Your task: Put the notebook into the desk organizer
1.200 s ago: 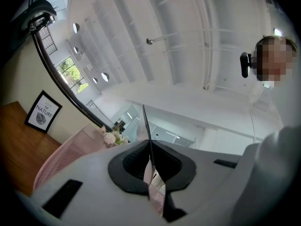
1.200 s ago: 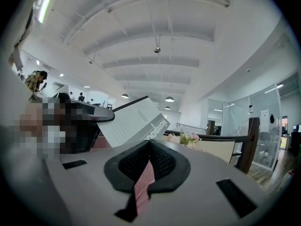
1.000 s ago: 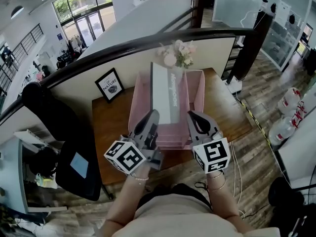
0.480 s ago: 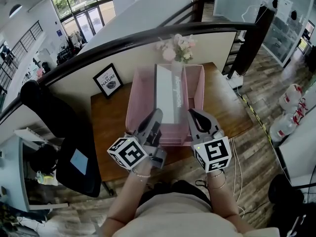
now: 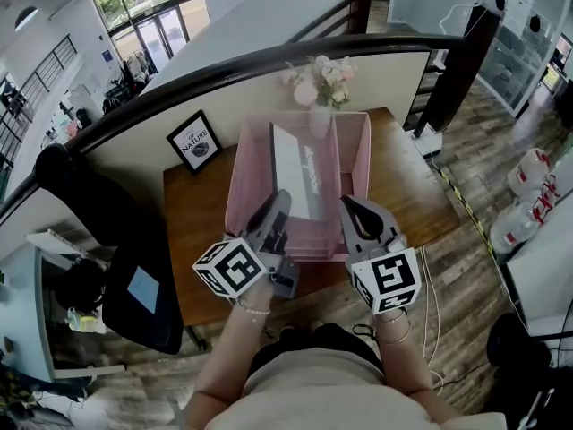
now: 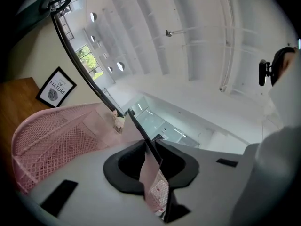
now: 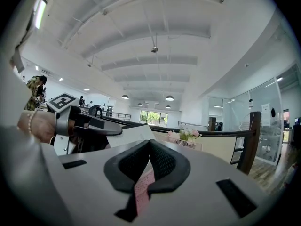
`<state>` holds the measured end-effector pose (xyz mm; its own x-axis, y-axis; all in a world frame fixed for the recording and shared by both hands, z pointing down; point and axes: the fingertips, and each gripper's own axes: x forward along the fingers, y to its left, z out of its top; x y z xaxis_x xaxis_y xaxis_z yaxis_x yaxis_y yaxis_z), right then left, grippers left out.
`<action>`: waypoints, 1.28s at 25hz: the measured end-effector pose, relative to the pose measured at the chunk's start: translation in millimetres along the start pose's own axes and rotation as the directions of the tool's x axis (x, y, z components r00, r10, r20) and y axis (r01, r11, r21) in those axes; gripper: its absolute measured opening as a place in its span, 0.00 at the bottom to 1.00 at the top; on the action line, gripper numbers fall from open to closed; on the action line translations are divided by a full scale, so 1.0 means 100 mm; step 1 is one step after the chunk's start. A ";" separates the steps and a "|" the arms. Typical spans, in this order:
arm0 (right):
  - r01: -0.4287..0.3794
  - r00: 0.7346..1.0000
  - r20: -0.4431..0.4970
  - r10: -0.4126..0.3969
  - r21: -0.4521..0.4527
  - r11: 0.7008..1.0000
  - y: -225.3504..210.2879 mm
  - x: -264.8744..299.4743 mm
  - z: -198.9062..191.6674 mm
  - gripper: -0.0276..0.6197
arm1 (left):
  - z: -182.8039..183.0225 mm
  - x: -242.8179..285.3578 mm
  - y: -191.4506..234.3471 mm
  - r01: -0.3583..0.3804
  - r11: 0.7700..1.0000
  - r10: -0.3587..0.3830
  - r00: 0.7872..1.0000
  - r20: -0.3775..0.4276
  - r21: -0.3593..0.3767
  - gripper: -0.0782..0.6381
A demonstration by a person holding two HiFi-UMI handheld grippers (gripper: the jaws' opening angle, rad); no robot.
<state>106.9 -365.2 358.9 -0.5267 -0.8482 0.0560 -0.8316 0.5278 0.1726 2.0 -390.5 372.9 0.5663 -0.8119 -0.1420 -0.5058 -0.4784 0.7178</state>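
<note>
Far left on the wooden desk (image 5: 192, 240) I see a framed print (image 5: 198, 146) propped vs. the partition. L gripper (image 5: 277, 206) sits at the near end of the desk organizer (image 5: 235, 182). Its jaws have just been opening and now show a narrow gap. The notebook (image 5: 300, 173) has its thin near edge between them, not pinched. It's inside the pink mesh organizer, running front-to-back approx. mid-width. Flowers (image 5: 320, 81) are just behind the organizer. R gripper (image 5: 352, 206) hovers by the organizer's near right corner, jaws together, nothing in them.
</note>
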 end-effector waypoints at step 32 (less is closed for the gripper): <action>-0.074 0.997 -0.031 0.074 -0.005 0.997 0.29 0.04 -0.09 0.05 | -0.21 -0.27 0.19 -0.136 0.948 0.182 0.973 -0.140 0.286 0.65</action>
<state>82.6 -353.5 372.6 -0.5807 -0.8080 0.0994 -0.7895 0.5888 0.1733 -9.6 -370.8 404.7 0.5503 -0.8304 0.0872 -0.7430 -0.4394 0.5049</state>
